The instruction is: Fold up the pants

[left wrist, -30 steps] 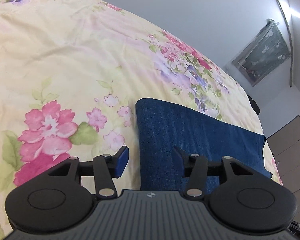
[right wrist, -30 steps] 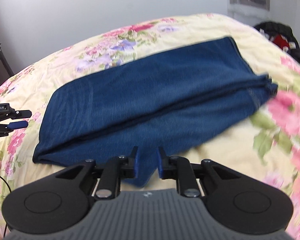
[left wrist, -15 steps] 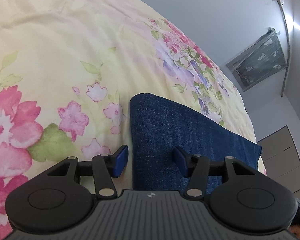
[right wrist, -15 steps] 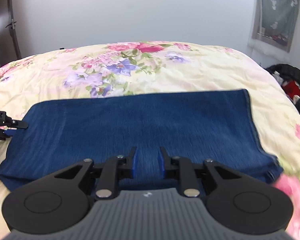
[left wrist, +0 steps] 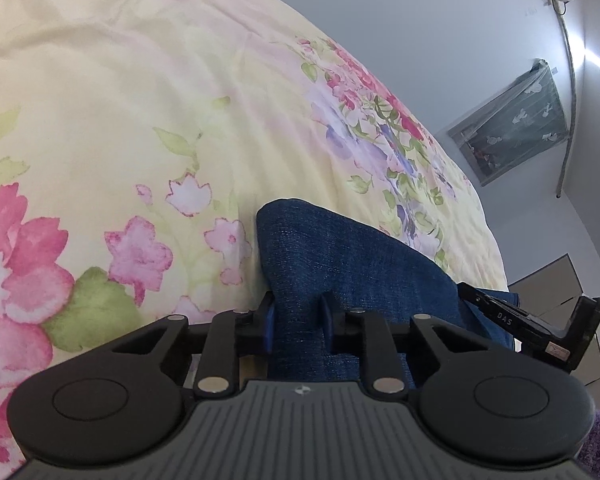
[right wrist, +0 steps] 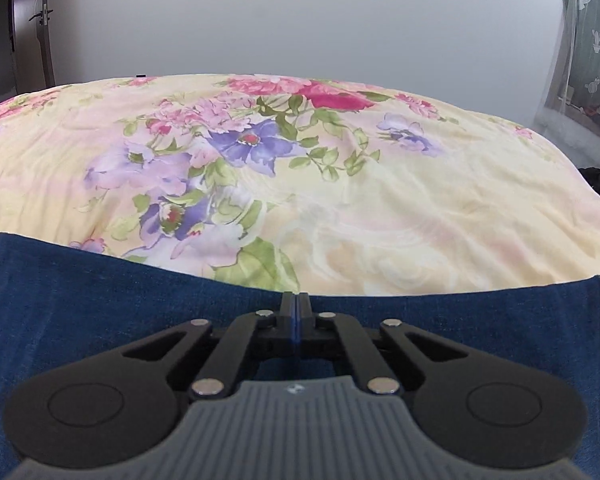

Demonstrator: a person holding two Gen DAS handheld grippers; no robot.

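Observation:
The dark blue denim pants (right wrist: 120,300) lie folded lengthwise on the floral bedspread (right wrist: 380,220). In the left wrist view my left gripper (left wrist: 298,318) is shut on the left end of the pants (left wrist: 340,256), and the cloth bunches up between its blue pads. My right gripper (right wrist: 296,312) sits over the far long edge of the pants with its jaws pressed together; whether cloth is pinched between them is hidden. The right gripper's black body also shows in the left wrist view (left wrist: 532,328), just beyond the pants.
The cream bedspread with pink and purple flowers (left wrist: 140,120) spreads all around the pants. A grey wall (right wrist: 300,16) stands behind the bed. A curtained window (left wrist: 512,132) is at the right, a wooden cabinet (left wrist: 548,284) beyond the bed, a door (right wrist: 28,28) at far left.
My left gripper has moved onto the pants' end and closed on it. My right gripper has moved forward to the far edge and closed from a narrow gap.

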